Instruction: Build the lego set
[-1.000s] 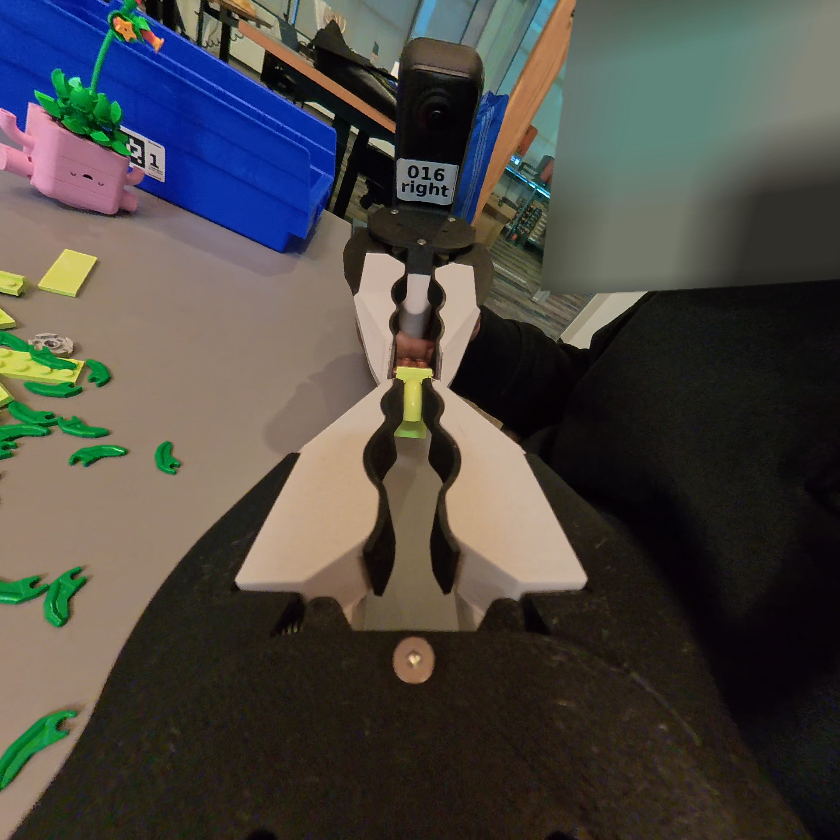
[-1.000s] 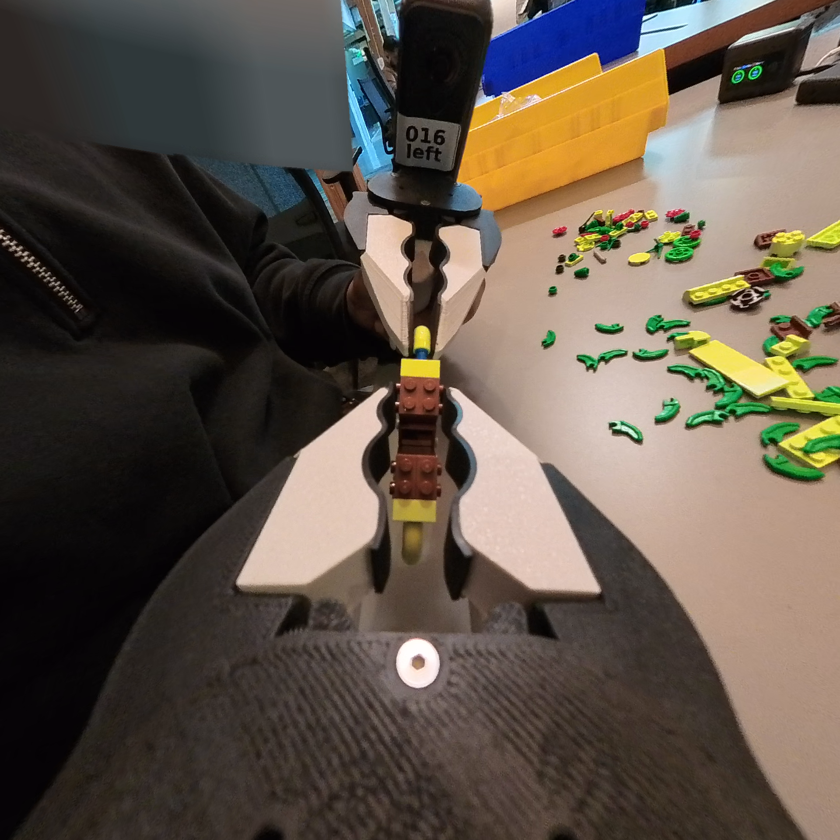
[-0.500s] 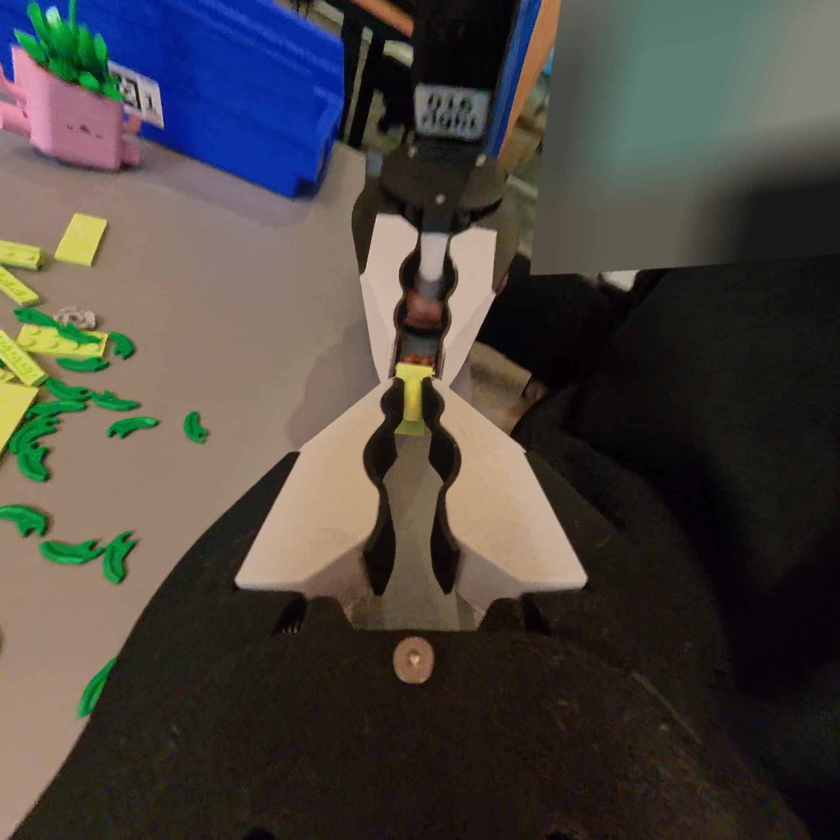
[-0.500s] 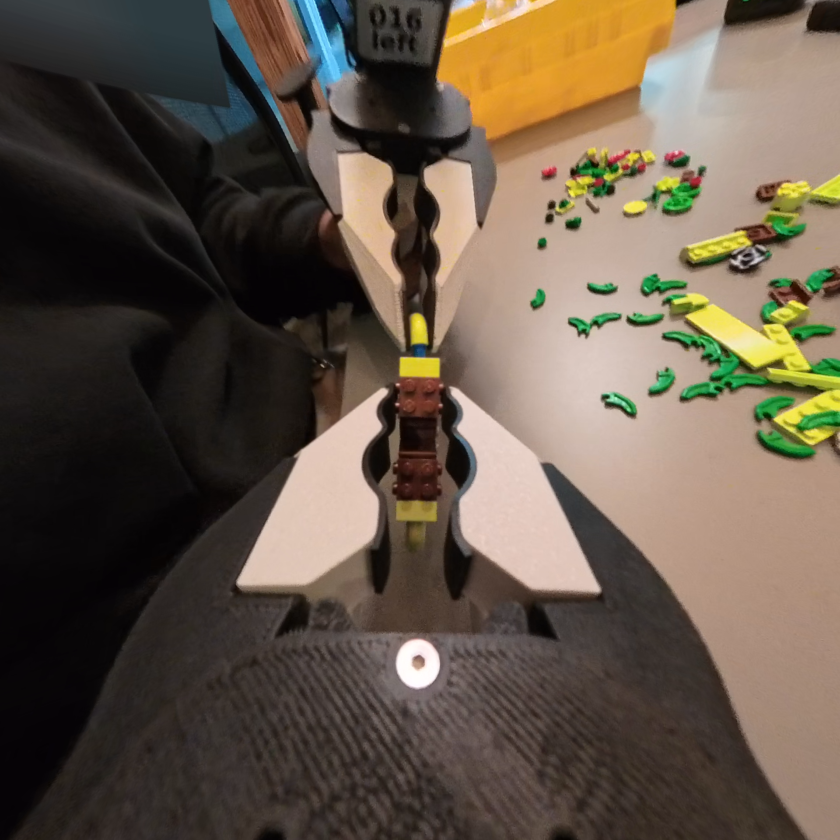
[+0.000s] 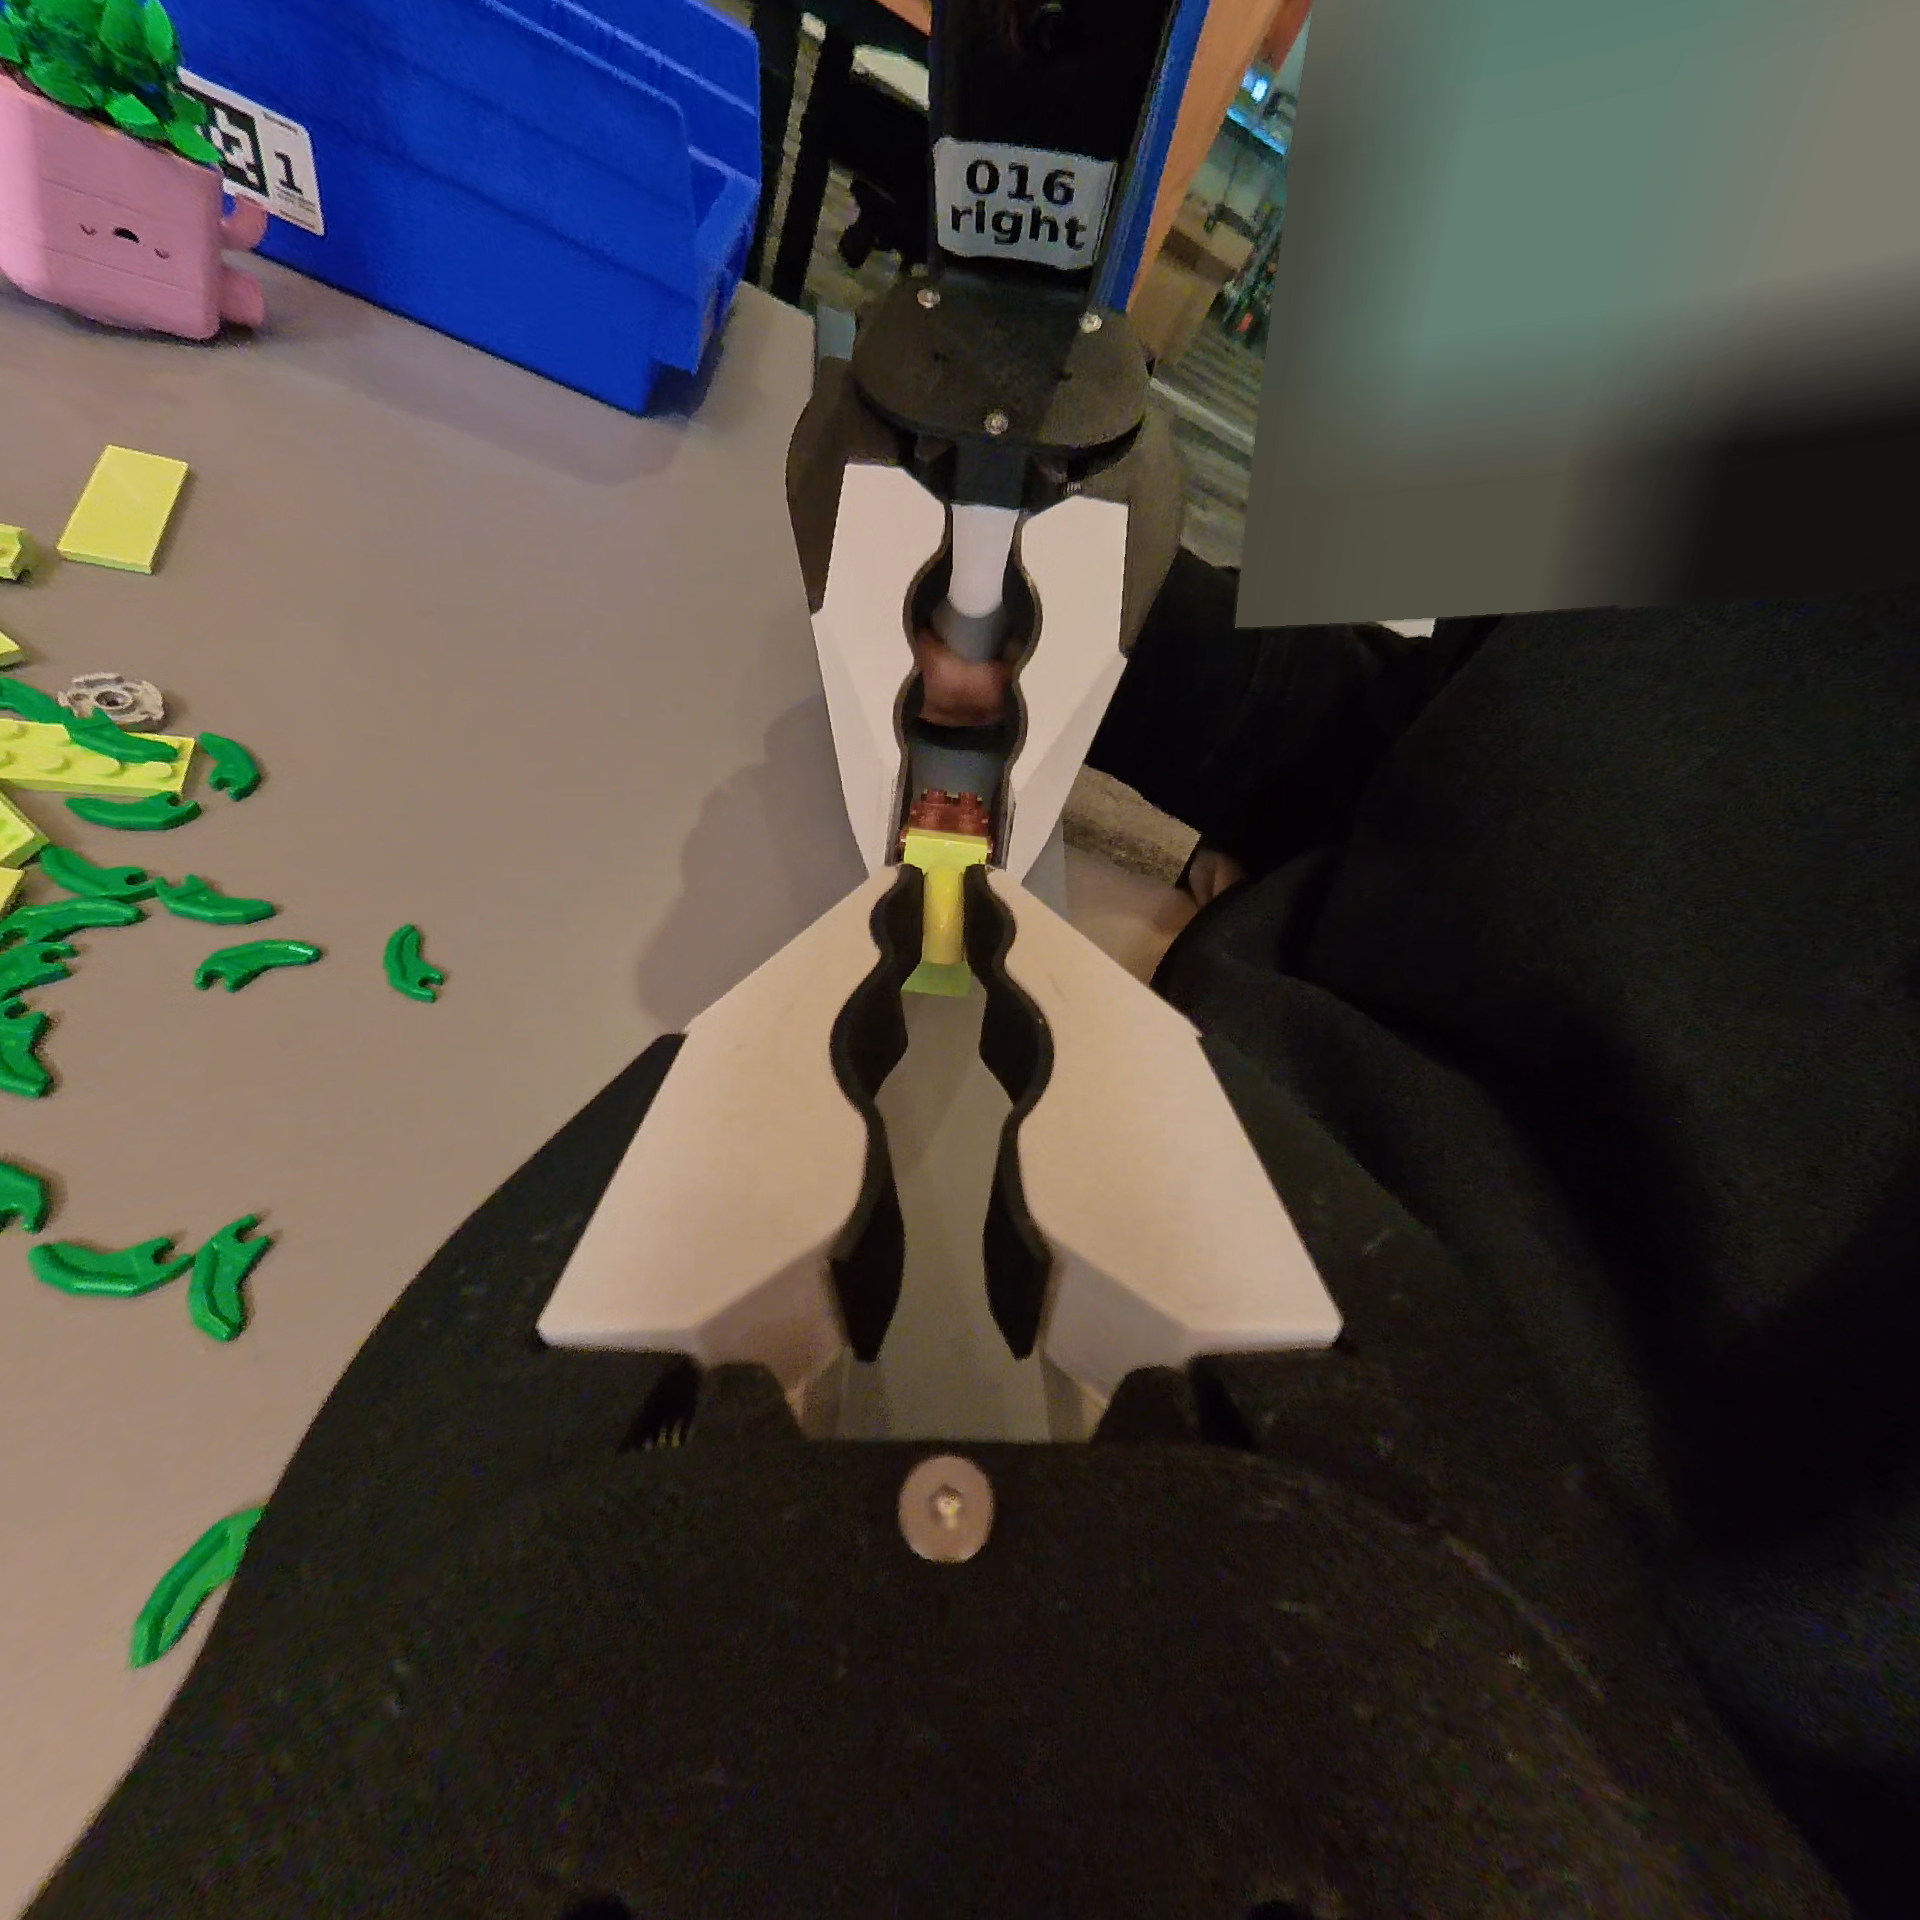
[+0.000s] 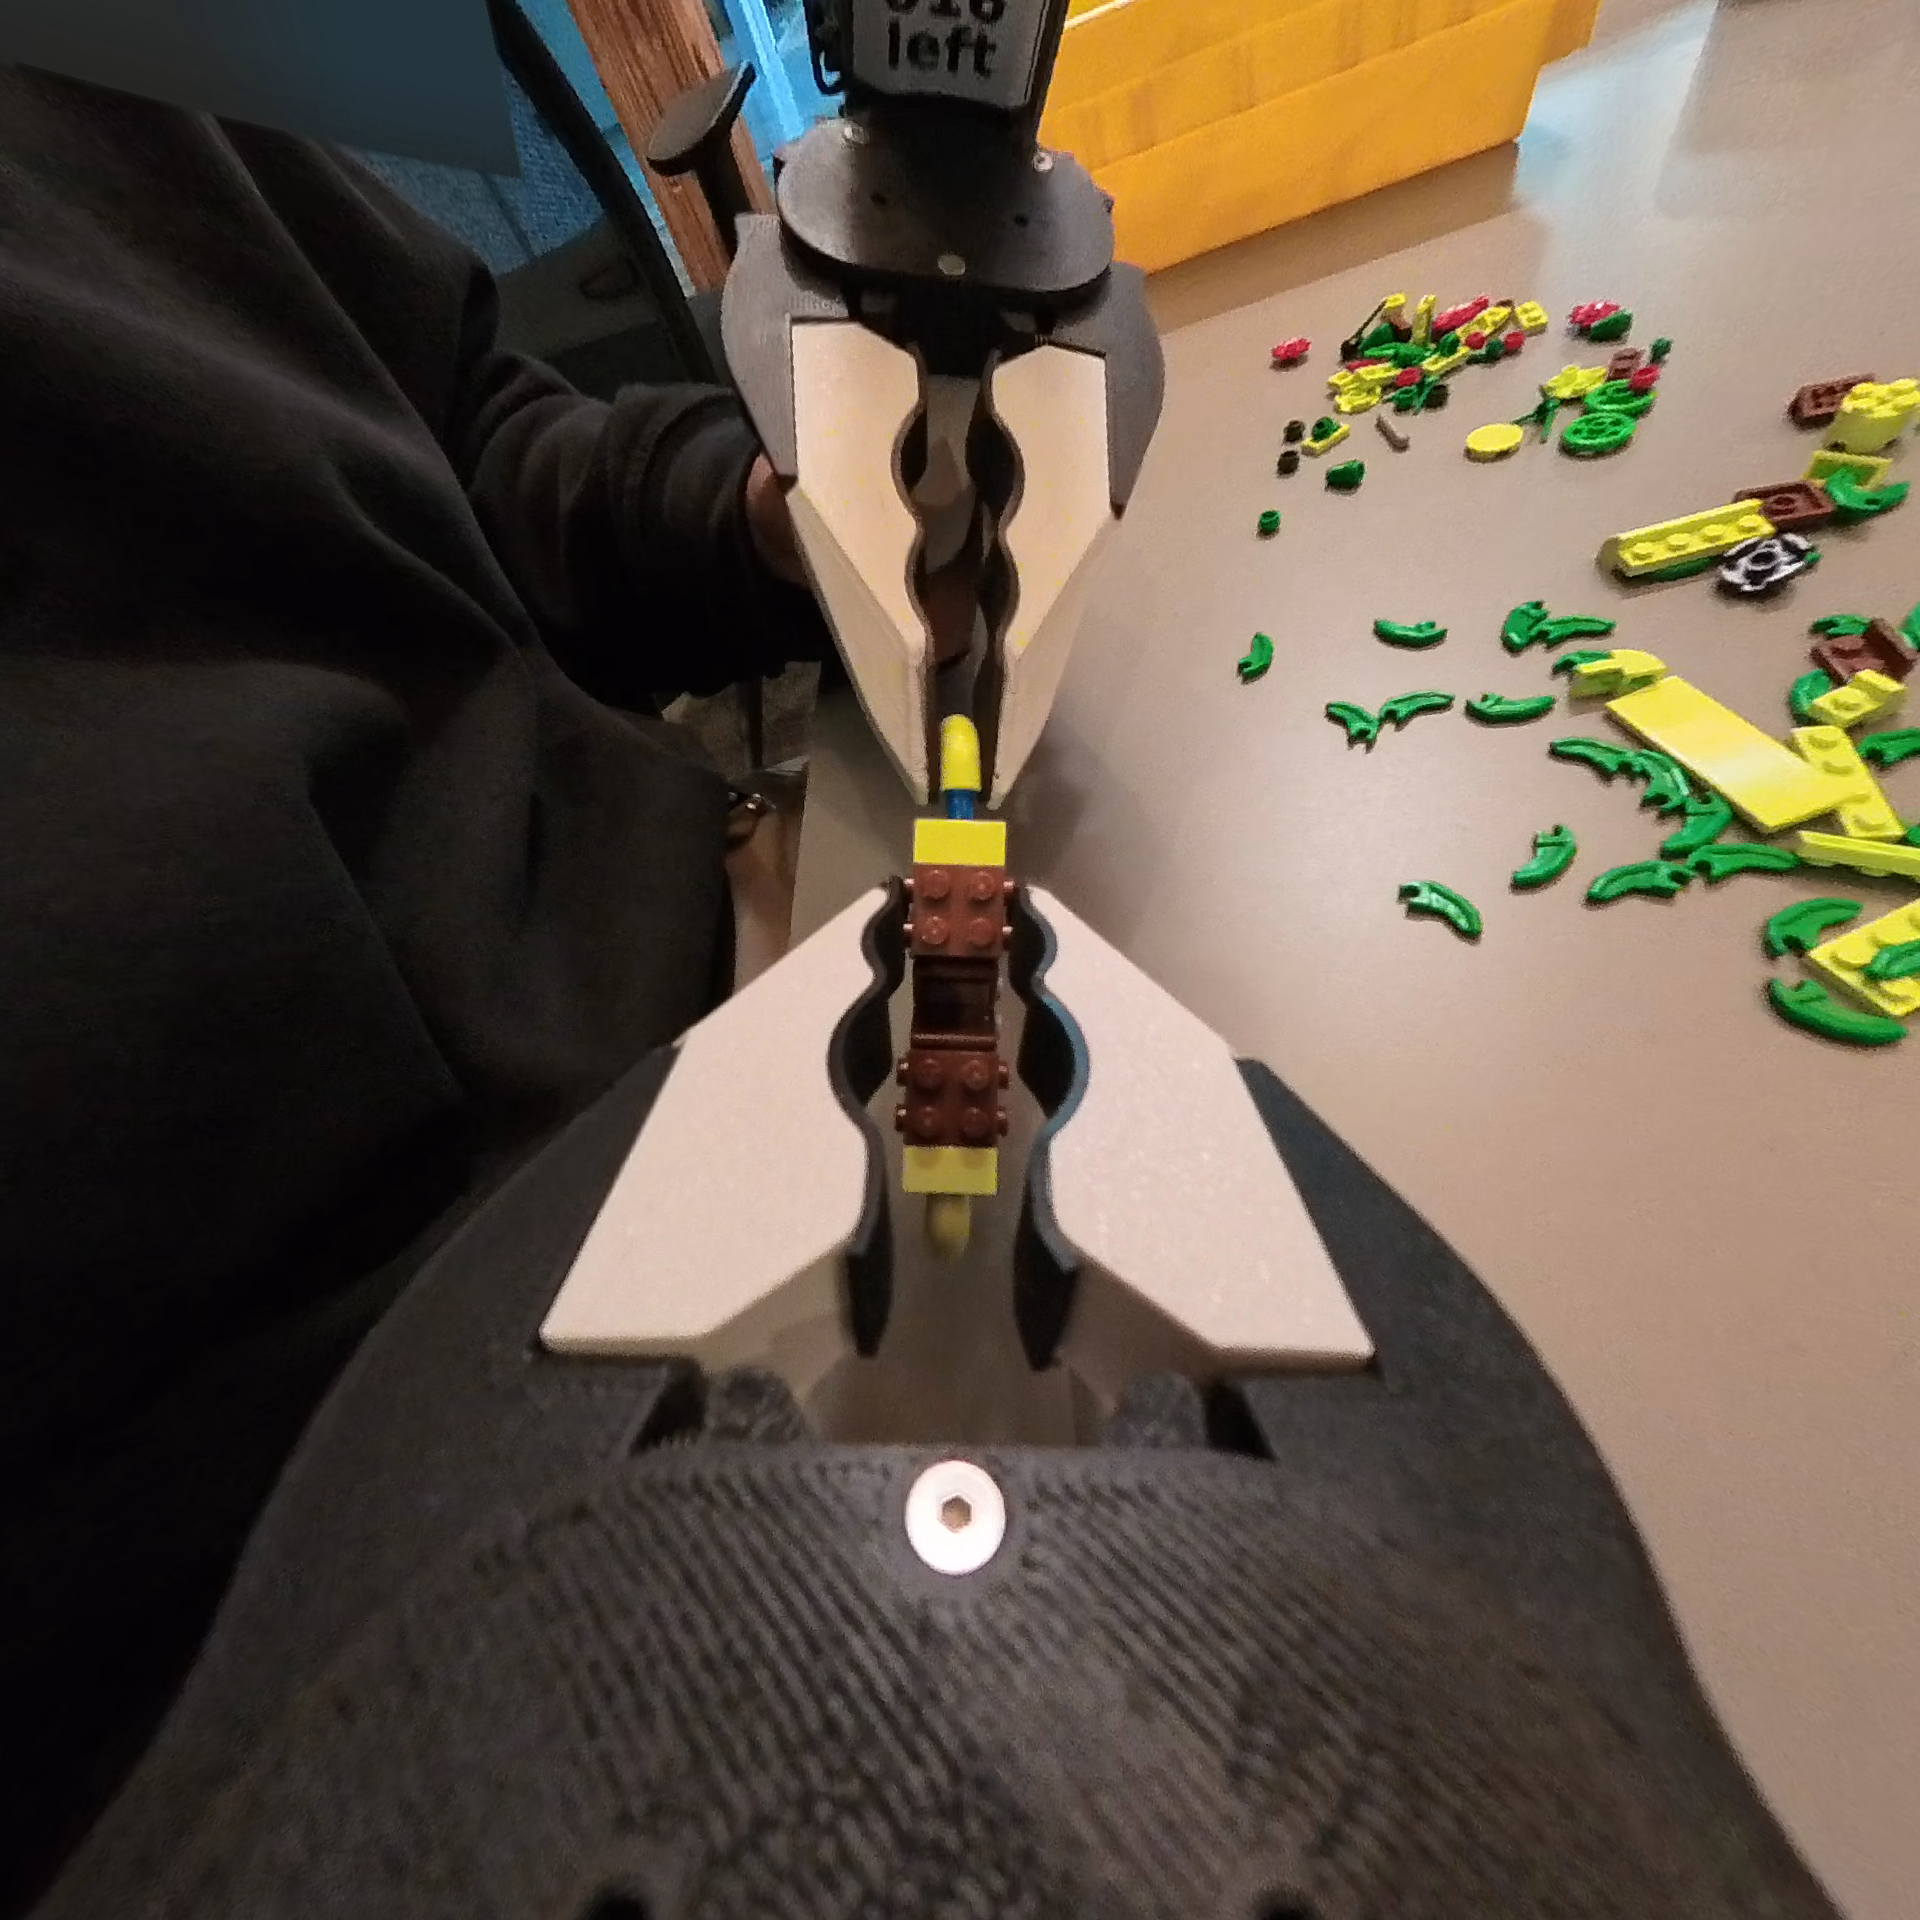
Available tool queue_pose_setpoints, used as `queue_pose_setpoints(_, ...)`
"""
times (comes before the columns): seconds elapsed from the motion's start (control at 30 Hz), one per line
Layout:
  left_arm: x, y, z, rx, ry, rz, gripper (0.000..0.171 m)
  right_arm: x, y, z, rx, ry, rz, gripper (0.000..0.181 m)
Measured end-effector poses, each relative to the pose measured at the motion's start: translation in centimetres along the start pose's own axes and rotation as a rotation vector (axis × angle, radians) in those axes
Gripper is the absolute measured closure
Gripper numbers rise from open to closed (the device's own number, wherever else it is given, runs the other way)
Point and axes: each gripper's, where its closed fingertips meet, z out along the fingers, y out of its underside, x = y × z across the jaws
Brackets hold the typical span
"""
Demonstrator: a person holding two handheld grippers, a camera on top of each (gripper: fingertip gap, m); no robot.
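Note:
My right gripper (image 6: 956, 894) is shut on a brown and lime-yellow brick assembly (image 6: 951, 1023) that lies lengthwise between its fingers. My left gripper (image 5: 940, 883) is shut on a small lime-yellow piece (image 5: 940, 930). The two grippers face each other tip to tip above the table's near edge. In the right wrist view the left gripper (image 6: 956, 800) holds the yellow piece (image 6: 958, 753), whose blue pin meets the assembly's yellow end brick (image 6: 958, 840). In the left wrist view the right gripper (image 5: 948, 857) shows the assembly's brown end (image 5: 945, 816).
Loose green leaf pieces and lime plates (image 6: 1714, 748) lie scattered on the grey table (image 5: 520, 675). A pink pot model with green leaves (image 5: 104, 229) stands by blue bins (image 5: 499, 177). A yellow bin (image 6: 1299, 114) is at the back. A person's black sleeve (image 6: 260, 623) is close. The grippers are tip to tip, or close to it.
Both grippers have drawn closer together and tilted, so each looks larger in the other's view. Both grips are unchanged and the yellow piece stays against the assembly's end.

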Motion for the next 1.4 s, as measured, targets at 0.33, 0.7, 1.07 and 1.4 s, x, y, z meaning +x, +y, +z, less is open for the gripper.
queue_pose_setpoints(0.33, 0.1, 0.2, 0.5, -0.01, -0.025, 0.055, 0.165, -0.2, 0.3, 0.1, -0.018, -0.011, -0.003, 0.164)
queue_pose_setpoints(0.7, -1.4, -0.2, 0.0, 0.047, -0.095, 0.071, 0.136, 1.2, 0.3, -0.2, -0.017, 0.081, -0.013, 0.164)
queue_pose_setpoints(1.07, -2.0, 0.6, -0.5, 0.0, -0.068, 0.011, 0.129, 3.0, 2.8, 0.6, -0.224, 0.271, -0.172, 0.163)
queue_pose_setpoints(1.4, -2.6, 1.4, -0.2, -0.058, -0.078, -0.025, 0.136, 3.0, 2.0, -0.5, -0.142, 0.295, -0.205, 0.141)
